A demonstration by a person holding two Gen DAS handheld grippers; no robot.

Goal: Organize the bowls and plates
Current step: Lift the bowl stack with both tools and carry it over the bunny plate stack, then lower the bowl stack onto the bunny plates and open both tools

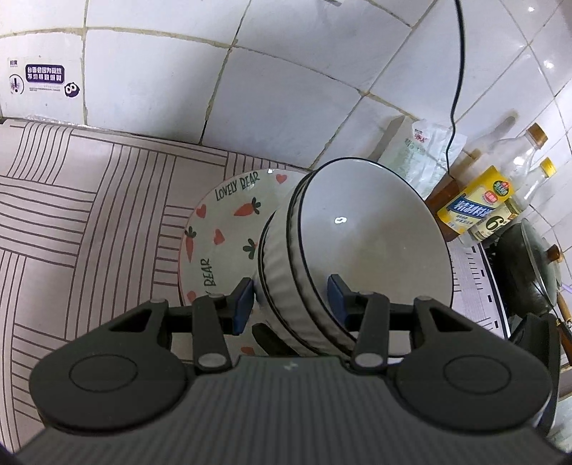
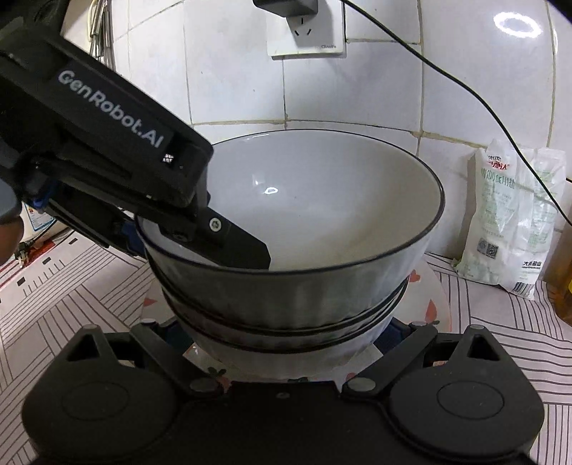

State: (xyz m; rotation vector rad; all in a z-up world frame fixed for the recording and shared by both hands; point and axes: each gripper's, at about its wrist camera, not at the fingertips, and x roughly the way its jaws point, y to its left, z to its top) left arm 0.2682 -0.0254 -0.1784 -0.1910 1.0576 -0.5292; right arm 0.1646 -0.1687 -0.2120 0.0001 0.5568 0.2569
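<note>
At the far left of the left wrist view we see a sticker (image 1: 43, 80) on the white tiled wall (image 1: 286, 89), printed in Chinese characters with a small owl figure; the text is too small for us to read reliably. Below it lies a pink counter mat (image 1: 89, 214) with dark line patterns. On the mat sits a plate (image 1: 221, 221) decorated with carrots and hearts and lettered "LOVELY BEAR". A stack of grey bowls (image 1: 357, 243) with dark rims rests on that plate, and our left gripper (image 1: 291, 300) is clenched across the stack's near wall, one blue pad outside and one inside the top bowl. To the right stand a white bag (image 1: 418, 157), bottles including a yellow-labelled bottle (image 1: 475, 200) marked "6°", and a dark lidded pan (image 1: 536, 272). In the right wrist view the left gripper's body reads "GenRobot.AI", the stack of grey bowls (image 2: 304, 272) fills the centre, and a wall socket (image 2: 307, 32) sits above. The right gripper (image 2: 286, 343) straddles the bowls' base, fingers hidden behind them, so we cannot tell whether it grips.
</note>
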